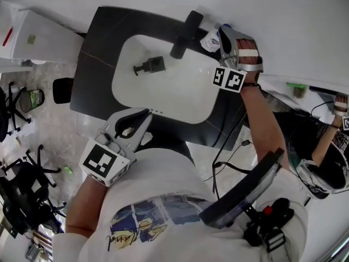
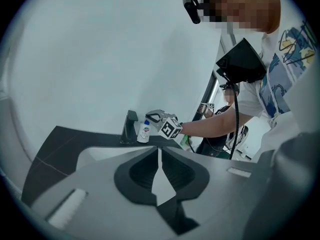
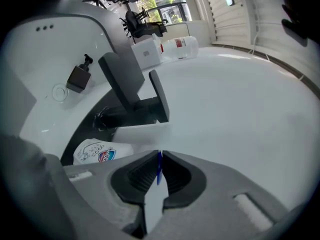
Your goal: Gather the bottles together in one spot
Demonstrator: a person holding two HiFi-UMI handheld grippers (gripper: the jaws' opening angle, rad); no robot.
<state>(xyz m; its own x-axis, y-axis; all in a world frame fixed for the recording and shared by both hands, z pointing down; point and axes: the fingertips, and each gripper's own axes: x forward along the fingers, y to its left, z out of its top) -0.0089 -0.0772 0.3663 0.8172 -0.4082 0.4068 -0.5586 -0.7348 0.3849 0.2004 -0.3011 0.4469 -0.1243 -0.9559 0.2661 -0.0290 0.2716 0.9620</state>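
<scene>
Fingers of our right gripper (image 3: pixel 159 158) pinch the blue cap (image 3: pixel 159 169) of the white bottle (image 3: pixel 100 151), whose body sits just left of them by the tap (image 3: pixel 132 99), seemingly so we can carry it; our left gripper (image 2: pixel 159 153) hangs closed, empty.

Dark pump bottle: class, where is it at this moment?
In the head view, the dark pump bottle sits in the white sink basin, left of the black faucet and near the basin's far edge.

Bright, even daylight; gripper views warp and darken at edges.
</scene>
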